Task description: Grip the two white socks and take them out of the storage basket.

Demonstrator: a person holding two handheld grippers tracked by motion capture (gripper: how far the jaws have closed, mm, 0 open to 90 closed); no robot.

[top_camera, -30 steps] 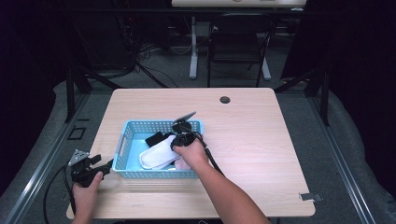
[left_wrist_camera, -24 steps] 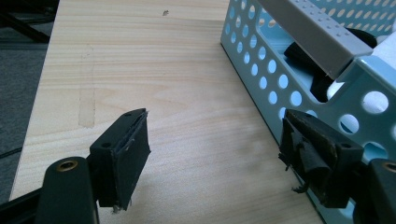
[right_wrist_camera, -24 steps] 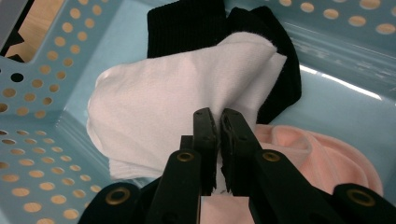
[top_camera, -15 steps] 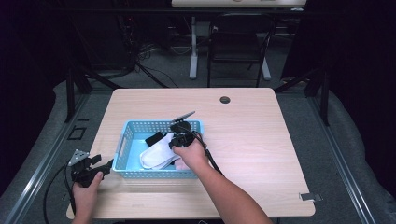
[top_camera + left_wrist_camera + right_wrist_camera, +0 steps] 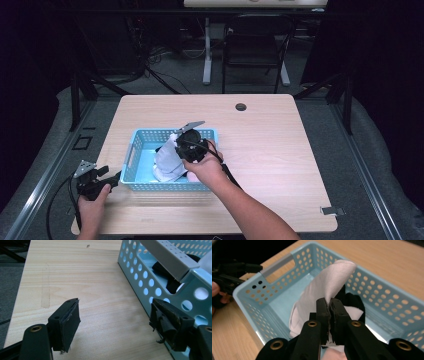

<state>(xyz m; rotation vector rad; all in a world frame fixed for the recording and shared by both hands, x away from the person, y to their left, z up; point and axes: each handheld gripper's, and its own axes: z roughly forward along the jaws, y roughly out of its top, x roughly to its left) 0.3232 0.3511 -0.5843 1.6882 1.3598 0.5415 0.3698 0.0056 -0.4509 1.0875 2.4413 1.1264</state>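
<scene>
A light blue perforated basket (image 5: 131, 152) stands on the wooden table's left half. My right gripper (image 5: 330, 305) is shut on a white sock (image 5: 322, 287) and holds it up out of the basket (image 5: 249, 291); in the high view the white sock (image 5: 165, 159) hangs beside that gripper (image 5: 181, 146). A black piece of cloth (image 5: 355, 301) lies under it in the basket. My left gripper (image 5: 115, 315) stands open low over the table, just off the basket's left end wall (image 5: 150, 282); the high view shows that gripper (image 5: 116, 176) at the table's front left corner.
The wooden table (image 5: 280, 150) has a round cable hole (image 5: 241, 107) near its far edge. A small tag (image 5: 332, 210) lies at the front right corner. Behind the table stand a dark chair (image 5: 255, 55) and a desk leg (image 5: 206, 50).
My right gripper has lifted the white sock, which lay flat in the basket before and now hangs upright from the jaws. The left gripper has stayed where it was.
</scene>
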